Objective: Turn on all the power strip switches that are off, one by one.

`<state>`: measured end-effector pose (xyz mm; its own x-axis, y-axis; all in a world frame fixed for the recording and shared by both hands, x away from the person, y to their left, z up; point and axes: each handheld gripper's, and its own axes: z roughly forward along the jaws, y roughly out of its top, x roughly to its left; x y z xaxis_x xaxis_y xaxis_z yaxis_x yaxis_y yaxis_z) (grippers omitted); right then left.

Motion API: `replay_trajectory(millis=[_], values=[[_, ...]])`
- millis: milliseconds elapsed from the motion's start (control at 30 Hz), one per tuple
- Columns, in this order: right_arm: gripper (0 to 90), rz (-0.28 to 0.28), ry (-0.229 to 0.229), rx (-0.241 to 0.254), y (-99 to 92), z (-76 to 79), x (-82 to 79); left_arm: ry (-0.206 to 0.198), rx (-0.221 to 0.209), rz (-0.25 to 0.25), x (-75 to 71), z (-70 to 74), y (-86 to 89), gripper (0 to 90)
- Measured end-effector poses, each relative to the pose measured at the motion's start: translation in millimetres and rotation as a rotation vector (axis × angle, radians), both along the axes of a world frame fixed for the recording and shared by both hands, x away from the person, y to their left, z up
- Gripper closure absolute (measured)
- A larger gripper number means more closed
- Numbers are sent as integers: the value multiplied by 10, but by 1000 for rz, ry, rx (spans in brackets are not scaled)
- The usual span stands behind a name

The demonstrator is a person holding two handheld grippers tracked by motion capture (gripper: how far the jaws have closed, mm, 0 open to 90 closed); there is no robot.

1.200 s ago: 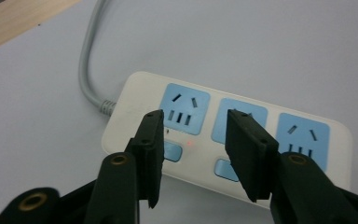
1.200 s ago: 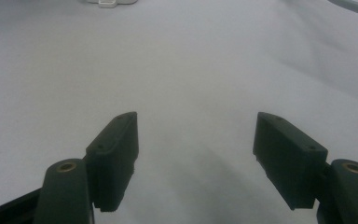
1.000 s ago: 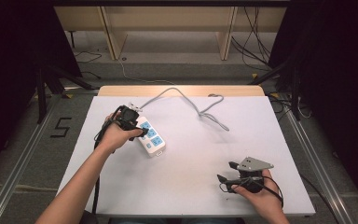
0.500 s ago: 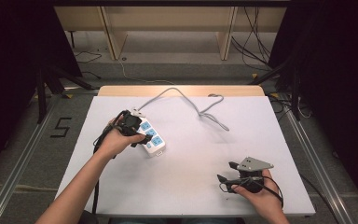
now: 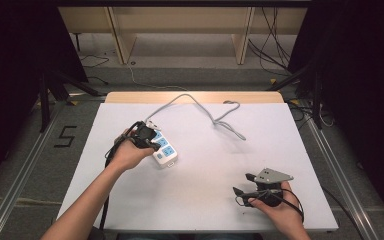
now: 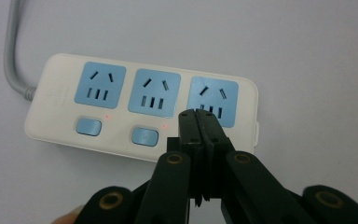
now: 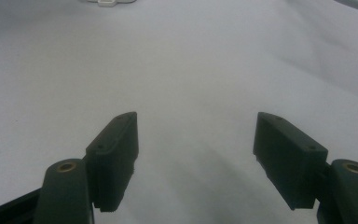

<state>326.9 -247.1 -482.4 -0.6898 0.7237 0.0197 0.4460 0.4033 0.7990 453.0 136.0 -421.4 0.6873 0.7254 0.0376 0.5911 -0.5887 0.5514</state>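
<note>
While the left gripper (image 6: 199,122), jaws just snapped together and empty, hovers over the power strip's (image 6: 140,107) third switch, two switches glow lit; the right gripper (image 7: 196,158) waits released, well apart.

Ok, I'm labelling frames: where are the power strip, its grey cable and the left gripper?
power strip (image 6: 65,100), left gripper view, white casing.
grey cable (image 5: 207,109), high view, mid-run.
left gripper (image 6: 197,123), left gripper view, closed tips.
</note>
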Motion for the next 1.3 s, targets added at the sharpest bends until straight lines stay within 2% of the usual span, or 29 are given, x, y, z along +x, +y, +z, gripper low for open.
replay_trajectory(millis=[100, 300, 600, 1033, 1300], values=[[319, 1, -1, -2, 1, -1, 0, 25, 25, 3, 2, -5, -44, 897], [319, 1, 0, -2, -1, -1, -1, 63, 22, 14, 43, -7, -114, 896], [319, 2, 4, -3, -3, -2, -1, 109, 75, 1, 98, -49, -170, 897], [319, 6, 8, -5, 0, -6, -2, 141, 123, -6, 141, -64, -221, 898], [319, 6, 10, -5, 1, -8, -2, 155, 134, 3, 159, -94, -235, 898]])
